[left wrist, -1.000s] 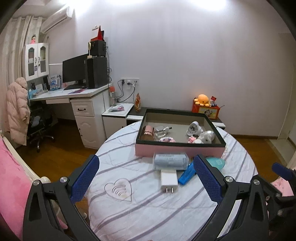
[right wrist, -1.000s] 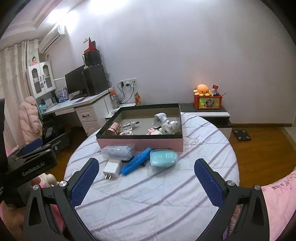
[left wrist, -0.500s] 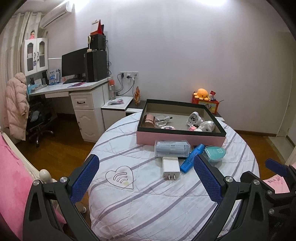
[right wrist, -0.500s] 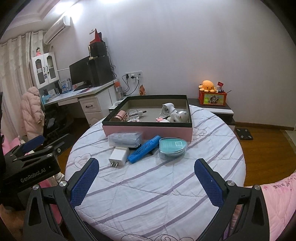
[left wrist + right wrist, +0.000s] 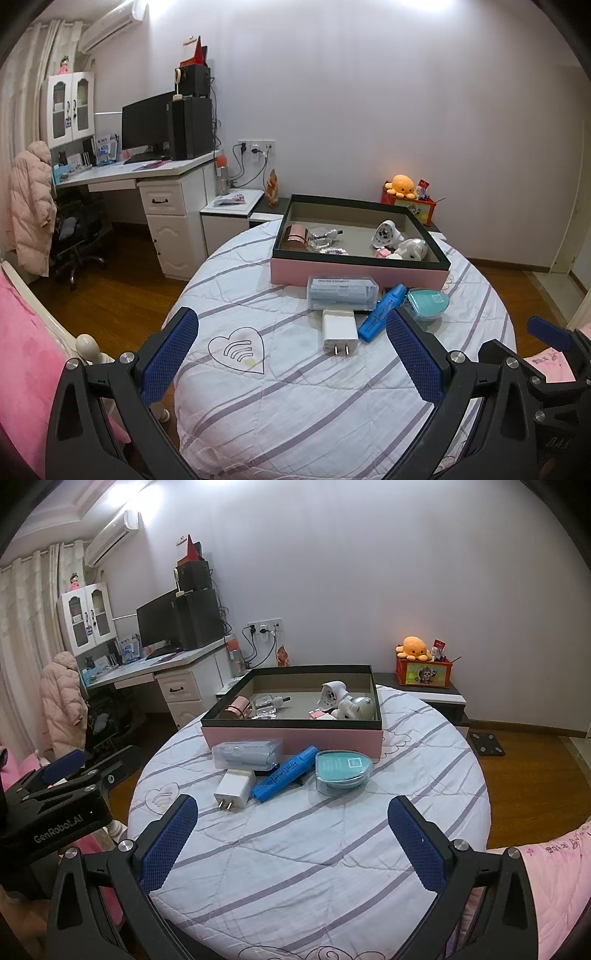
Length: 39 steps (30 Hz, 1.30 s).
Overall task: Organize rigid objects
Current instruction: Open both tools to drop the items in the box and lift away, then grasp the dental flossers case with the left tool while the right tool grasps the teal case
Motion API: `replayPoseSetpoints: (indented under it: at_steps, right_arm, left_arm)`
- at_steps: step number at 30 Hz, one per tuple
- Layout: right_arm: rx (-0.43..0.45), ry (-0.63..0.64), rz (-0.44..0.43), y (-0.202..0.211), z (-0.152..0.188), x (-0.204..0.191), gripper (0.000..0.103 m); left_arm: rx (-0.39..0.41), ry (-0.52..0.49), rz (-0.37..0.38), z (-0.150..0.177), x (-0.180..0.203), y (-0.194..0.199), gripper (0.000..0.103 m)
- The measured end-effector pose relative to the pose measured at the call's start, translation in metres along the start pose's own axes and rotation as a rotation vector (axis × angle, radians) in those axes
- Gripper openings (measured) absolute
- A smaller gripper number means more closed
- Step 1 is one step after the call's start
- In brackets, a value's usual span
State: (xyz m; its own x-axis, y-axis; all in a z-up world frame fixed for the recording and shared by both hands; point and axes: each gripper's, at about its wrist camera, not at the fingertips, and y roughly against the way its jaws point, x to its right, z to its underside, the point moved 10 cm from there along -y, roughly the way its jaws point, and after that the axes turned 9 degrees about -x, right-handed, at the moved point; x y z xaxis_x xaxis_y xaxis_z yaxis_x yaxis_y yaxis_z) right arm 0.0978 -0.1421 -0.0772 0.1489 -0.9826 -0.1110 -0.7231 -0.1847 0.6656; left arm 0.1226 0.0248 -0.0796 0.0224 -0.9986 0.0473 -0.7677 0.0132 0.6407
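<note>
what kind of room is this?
Likely a home bedroom or study: a white desk with black monitor, a wall-mounted air conditioner, and a round table under a striped quilted cloth.

Home bedroom — pink bedding (image 5: 26, 354) at edge, white desk (image 5: 147, 173) with monitor (image 5: 146, 123), padded coat (image 5: 29, 206) hung on chair, wall air conditioner (image 5: 110, 24), plush octopus (image 5: 402, 184) — wood floor (image 5: 110, 266), quilt-covered round tabletop (image 5: 295, 387).
</note>
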Motion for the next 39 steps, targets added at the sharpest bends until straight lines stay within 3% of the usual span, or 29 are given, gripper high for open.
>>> replayPoseSetpoints:
  at_steps: [6,15,32,39]
  right_arm:
    - [-0.016,-0.003,0.009,-0.008,0.003,0.006,0.103]
    - [-0.089,-0.054,0.062,-0.048,0.012,0.043,0.103]
    - [-0.203,-0.074,0.109,-0.125,-0.004,0.073,0.103]
    - [-0.22,-0.066,0.102,-0.143,-0.015,0.075,0.103]
  left_arm:
    - [-0.029,0.011,-0.002,0.007,-0.006,-0.014,0.103]
    - [-0.131,-0.013,0.019,0.026,0.002,-0.064,0.103]
    - [-0.224,-0.079,0.112,0.0,0.051,-0.149,0.103]
    - [-0.24,-0.07,0.107,-0.009,0.055,-0.17,0.103]
